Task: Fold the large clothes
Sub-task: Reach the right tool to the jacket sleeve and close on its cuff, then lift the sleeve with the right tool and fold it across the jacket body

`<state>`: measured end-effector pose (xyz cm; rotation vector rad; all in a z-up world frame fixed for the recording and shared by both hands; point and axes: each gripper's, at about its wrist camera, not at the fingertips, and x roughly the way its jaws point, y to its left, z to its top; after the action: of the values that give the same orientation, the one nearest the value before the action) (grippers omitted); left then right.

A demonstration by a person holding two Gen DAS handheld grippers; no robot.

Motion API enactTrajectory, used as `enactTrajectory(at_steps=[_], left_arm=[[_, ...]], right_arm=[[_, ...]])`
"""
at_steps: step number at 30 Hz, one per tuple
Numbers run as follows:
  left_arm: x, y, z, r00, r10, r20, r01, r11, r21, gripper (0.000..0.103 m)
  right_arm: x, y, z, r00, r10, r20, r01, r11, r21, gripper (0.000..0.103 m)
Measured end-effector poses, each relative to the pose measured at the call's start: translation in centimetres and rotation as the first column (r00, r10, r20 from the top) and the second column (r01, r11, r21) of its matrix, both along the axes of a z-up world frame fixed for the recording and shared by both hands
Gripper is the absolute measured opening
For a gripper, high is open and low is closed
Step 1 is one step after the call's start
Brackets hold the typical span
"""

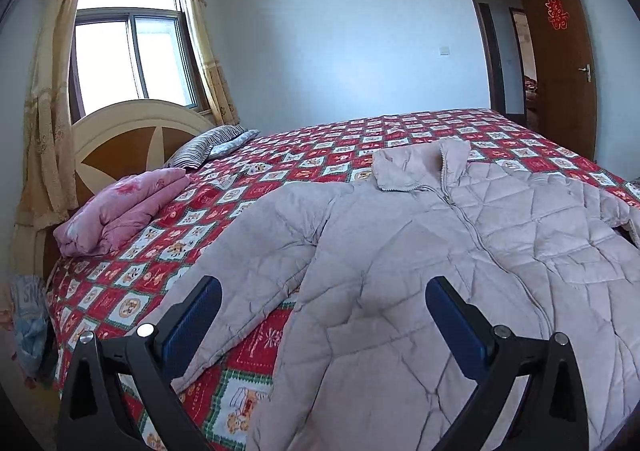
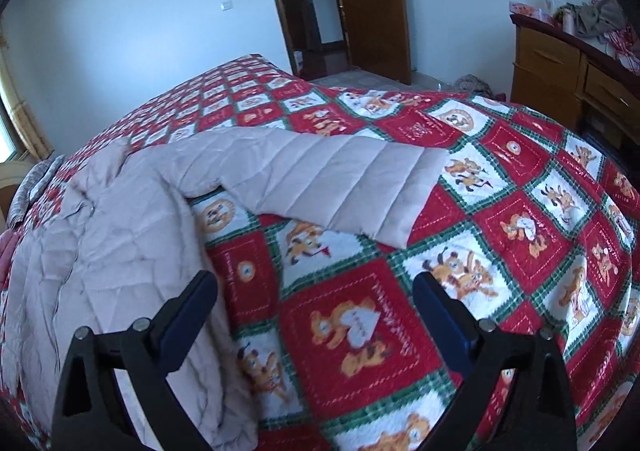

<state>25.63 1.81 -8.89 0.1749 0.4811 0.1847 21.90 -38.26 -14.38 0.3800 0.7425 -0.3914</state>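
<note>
**Quilted jacket spread on bed, both grippers released above it**

Bed (image 1: 360,139) fills most of both views, covered w/ a red, white & green checked bedspread (image 2: 500,179) printed w/ cartoon bears. Cream & brown headboard (image 1: 132,135) at the far left end in the left wrist view, under a window (image 1: 132,51) w/ yellowish curtains (image 1: 44,111). Brown door (image 1: 560,59) stands open at the far wall, red paper ornament on it. Wooden dresser (image 2: 560,71) w/ clutter on top sits at far right in the right wrist view.

Pale beige quilted jacket (image 1: 420,271) lies front-up on the bedspread, zipped, collar (image 1: 420,163) toward the far side, hem toward the cameras at the near edge of the bed. One sleeve (image 1: 240,271) runs down along the body on the left; the other sleeve (image 2: 340,179) stretches out flat to the right across the bedspread, cuff well apart from the body.

Folded pink blanket (image 1: 120,207) rests near the headboard, striped pillow (image 1: 208,147) just beyond it.

Left gripper (image 1: 324,307): wide apart, nothing between the blue pads, hovers over the lower front of the jacket. Right gripper (image 2: 316,299): also spread, empty, over the bedspread just beside the jacket's right edge; left finger (image 2: 188,311) overlaps the jacket edge in view, contact can't be told.
</note>
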Motion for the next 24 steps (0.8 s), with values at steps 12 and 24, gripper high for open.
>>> enactTrajectory(at_steps=[12,24], left_arm=[[8.3,1.4,-8.8,0.977,0.119,-0.177,-0.103,0.99,0.1,0.102],[7.7,2.3,-6.3,0.984,0.086,-0.154,-0.085,0.996,0.013,0.102]], right_arm=[[4.8,-7.4,-2.7,0.986,-0.137,-0.094,0.143,0.988,0.059,0.087],[6.3,-8.3,-3.1,0.994,-0.061,-0.094,0.069,0.994,0.079,0.015]])
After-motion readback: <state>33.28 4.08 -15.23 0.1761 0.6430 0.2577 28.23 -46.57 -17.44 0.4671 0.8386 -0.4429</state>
